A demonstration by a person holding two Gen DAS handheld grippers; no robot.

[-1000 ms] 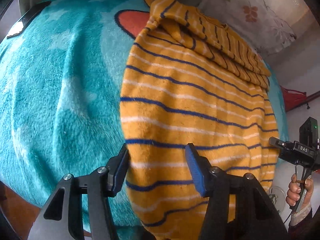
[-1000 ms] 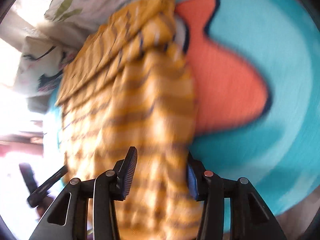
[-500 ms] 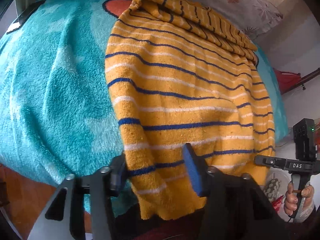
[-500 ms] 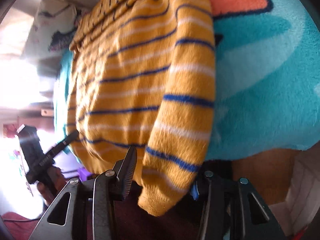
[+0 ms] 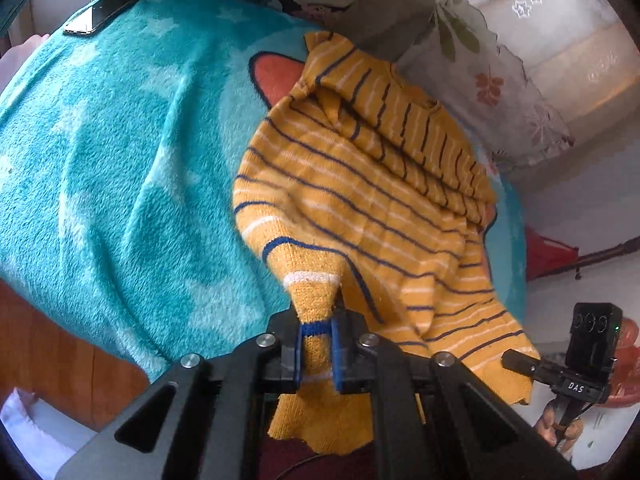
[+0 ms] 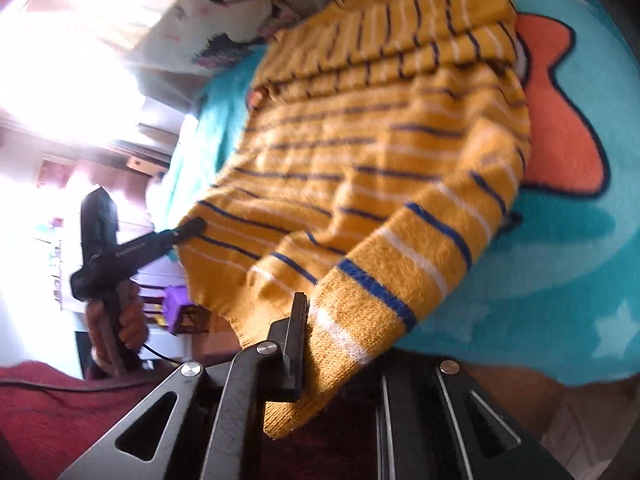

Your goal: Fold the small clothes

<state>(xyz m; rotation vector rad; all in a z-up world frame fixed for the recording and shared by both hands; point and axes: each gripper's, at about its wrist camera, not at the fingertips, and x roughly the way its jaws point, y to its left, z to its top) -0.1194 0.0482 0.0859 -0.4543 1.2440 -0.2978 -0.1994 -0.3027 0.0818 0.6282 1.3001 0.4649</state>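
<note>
A yellow sweater (image 5: 360,200) with blue and white stripes lies on a teal blanket (image 5: 120,160), its sleeves folded across the top. My left gripper (image 5: 316,344) is shut on the near left corner of the hem, which bunches up between the blue pads. In the right wrist view the sweater (image 6: 380,160) drapes over my right gripper (image 6: 320,328). Its jaws are closing with the other hem corner between them, and the cloth hides the right finger. Both corners hang lifted off the blanket. Each view shows the other gripper at the hem: the right gripper (image 5: 510,358) and the left gripper (image 6: 196,224).
A phone (image 5: 106,8) lies on the blanket's far left corner. Floral pillows (image 5: 480,80) stand behind the sweater. An orange patch (image 6: 560,140) is printed on the blanket. A wooden bed edge (image 5: 48,344) runs below the blanket, and a red cloth (image 6: 40,400) lies nearer me.
Both grippers have closed on the hem corners and risen, pulling the near edge of the sweater up off the blanket. Both views have rolled.
</note>
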